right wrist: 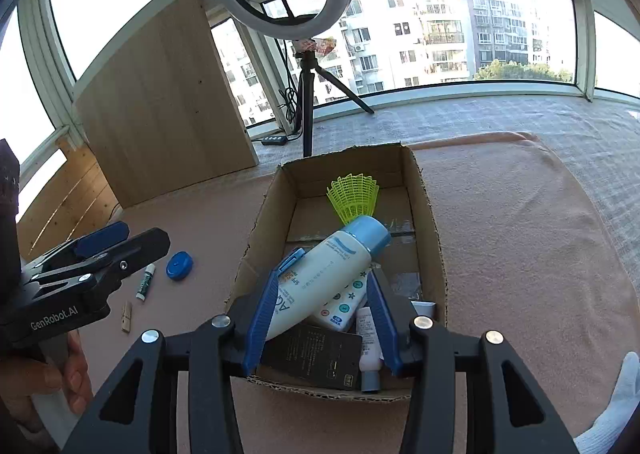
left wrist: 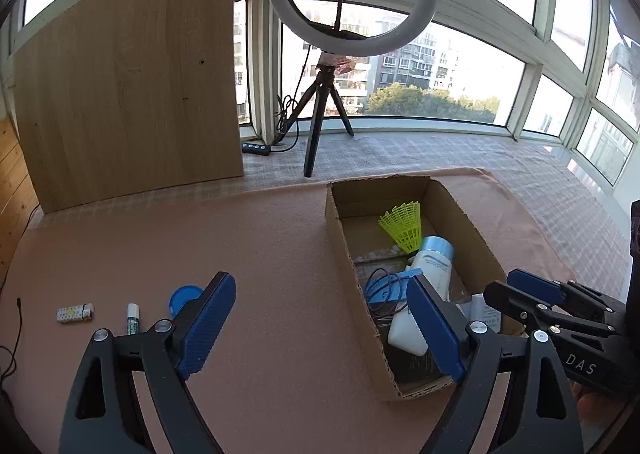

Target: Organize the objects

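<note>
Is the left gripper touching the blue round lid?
Apart. The right wrist view shows bare mat between the left gripper and the blue round lid; its jaws stand open, empty.

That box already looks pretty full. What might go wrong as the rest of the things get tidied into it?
The white bottle lies tilted on a loose pile in the cardboard box; another item dropped in may shift it or slide off. The shuttlecock beside its cap looks fragile and might get crushed. The lip balm and lighter are small and flat on the pink cloth, so the open left gripper may fumble them.
</note>
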The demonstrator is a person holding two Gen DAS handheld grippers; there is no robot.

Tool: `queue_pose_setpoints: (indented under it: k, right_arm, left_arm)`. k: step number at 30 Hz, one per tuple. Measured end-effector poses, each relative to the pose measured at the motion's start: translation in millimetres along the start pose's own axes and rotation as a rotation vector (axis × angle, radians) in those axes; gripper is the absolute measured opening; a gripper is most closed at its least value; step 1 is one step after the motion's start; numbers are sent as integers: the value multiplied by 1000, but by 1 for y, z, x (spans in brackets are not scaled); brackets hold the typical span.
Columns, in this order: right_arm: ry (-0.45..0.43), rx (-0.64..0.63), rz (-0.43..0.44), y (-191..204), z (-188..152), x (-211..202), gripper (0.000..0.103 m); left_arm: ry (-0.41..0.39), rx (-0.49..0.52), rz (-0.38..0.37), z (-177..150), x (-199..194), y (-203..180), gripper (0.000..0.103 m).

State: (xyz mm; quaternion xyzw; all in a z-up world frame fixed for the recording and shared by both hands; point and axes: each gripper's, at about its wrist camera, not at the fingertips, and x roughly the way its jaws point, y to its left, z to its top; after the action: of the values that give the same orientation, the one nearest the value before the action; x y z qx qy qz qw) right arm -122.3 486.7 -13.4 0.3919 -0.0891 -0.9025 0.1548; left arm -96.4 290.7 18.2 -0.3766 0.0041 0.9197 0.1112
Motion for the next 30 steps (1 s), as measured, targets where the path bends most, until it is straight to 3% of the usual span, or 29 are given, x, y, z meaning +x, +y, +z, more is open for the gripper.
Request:
queue_pose_setpoints:
  k: [5, 9, 15, 17, 24, 30]
  right_arm:
    - [13, -45, 7, 58, -4, 12, 48]
    - [60, -95, 39, 126, -19, 35, 50]
    - [188, -133, 85, 235, -63, 85, 50]
    - [229, -149, 63, 264, -77, 103, 50]
    - [310, -271, -2, 327, -99, 138, 50]
    - [364, -314, -41, 349, -105, 154, 50]
  left_arm:
    - [-4, -71, 32, -24, -29, 76, 92]
    - [-12, -135, 54, -51, -56, 148, 95]
    - [6, -194, 53, -103, -92, 247, 95]
    - [12, -210, 48, -120, -103, 274, 95]
    - [-14, -196, -16, -150, -137, 320, 95]
    - [-34, -202, -36, -155, -153, 346, 96]
